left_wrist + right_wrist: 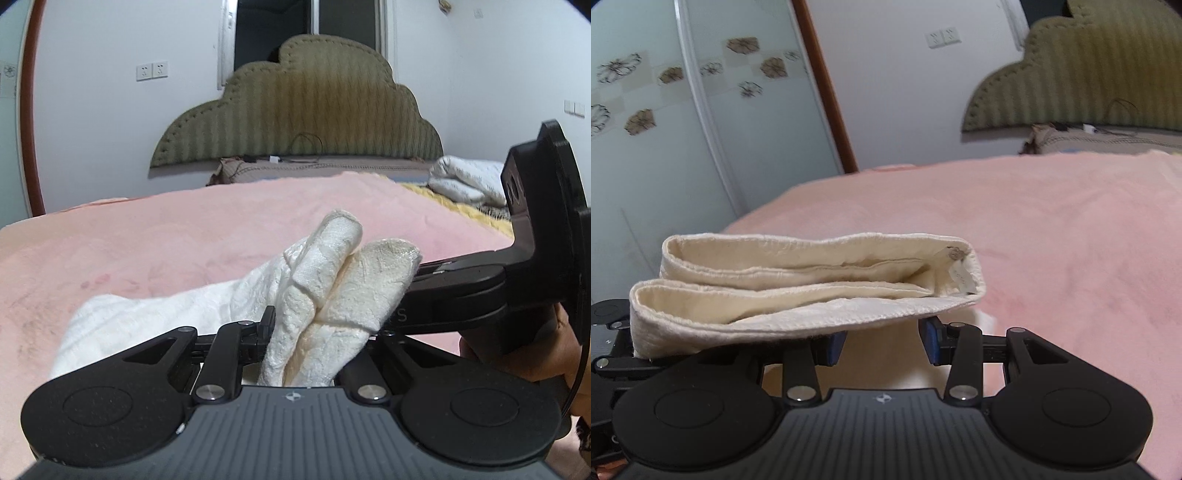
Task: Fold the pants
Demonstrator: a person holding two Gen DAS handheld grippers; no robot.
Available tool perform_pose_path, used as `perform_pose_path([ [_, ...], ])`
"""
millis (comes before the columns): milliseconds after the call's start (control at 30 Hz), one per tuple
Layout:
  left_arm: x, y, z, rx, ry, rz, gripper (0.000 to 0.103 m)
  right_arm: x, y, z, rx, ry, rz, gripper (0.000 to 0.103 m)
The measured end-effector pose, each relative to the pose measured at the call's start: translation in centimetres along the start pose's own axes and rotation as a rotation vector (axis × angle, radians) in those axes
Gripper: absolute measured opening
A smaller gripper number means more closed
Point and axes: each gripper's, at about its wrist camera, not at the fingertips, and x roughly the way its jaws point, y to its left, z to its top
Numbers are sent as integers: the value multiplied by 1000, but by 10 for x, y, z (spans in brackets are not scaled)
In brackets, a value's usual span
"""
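The pants (325, 295) sit low in the left wrist frame's centre, on the blanket (184, 240). Behind it the headboard (306, 103) stands mid-frame; a folded towel (469, 177) lies at right on the bed.

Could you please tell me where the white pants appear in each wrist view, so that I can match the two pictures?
Left wrist view: the white pants sit low and centre, bunched and rising from the left gripper.
Right wrist view: low and left of centre, the layered edge lying across the right gripper.
Shared landmark: the olive scalloped headboard, beyond the pink blanket.
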Motion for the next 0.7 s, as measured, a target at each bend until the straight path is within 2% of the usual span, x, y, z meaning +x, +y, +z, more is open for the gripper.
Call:
perform_pose_path([
  [67, 6, -6, -5, 23, 8, 4, 12, 0, -7, -6, 17, 8, -13, 41],
  [200, 10, -14, -15, 55, 37, -8, 24, -1, -14, -16, 33, 27, -36, 43],
  [233, 9, -15, -16, 61, 46, -15, 29, -3, -14, -18, 26, 31, -53, 47],
  [267, 7, -16, -17, 64, 50, -31, 39, -5, -16, -21, 21, 35, -70, 50],
  [300, 4, -17, -18, 62, 50, -56, 42, -9, -18, -24, 20, 35, -93, 54],
  [367, -3, -20, -20, 63, 50, -104, 56, -18, -25, -29, 20, 20, -166, 54],
  [500, -23, -17, -27, 54, 46, -250, 66, -45, -47, -41, 135, -66, -343, 55],
  [533, -29, -14, -29, 47, 39, -248, 68, -53, -47, -42, 160, -101, -354, 56],
  [600, -39, -2, -33, 27, 19, -196, 69, -68, -37, -46, 171, -163, -323, 56],
  [700, -52, 29, -36, -39, -22, -54, 70, -76, -5, -46, 89, -194, -234, 56],
])
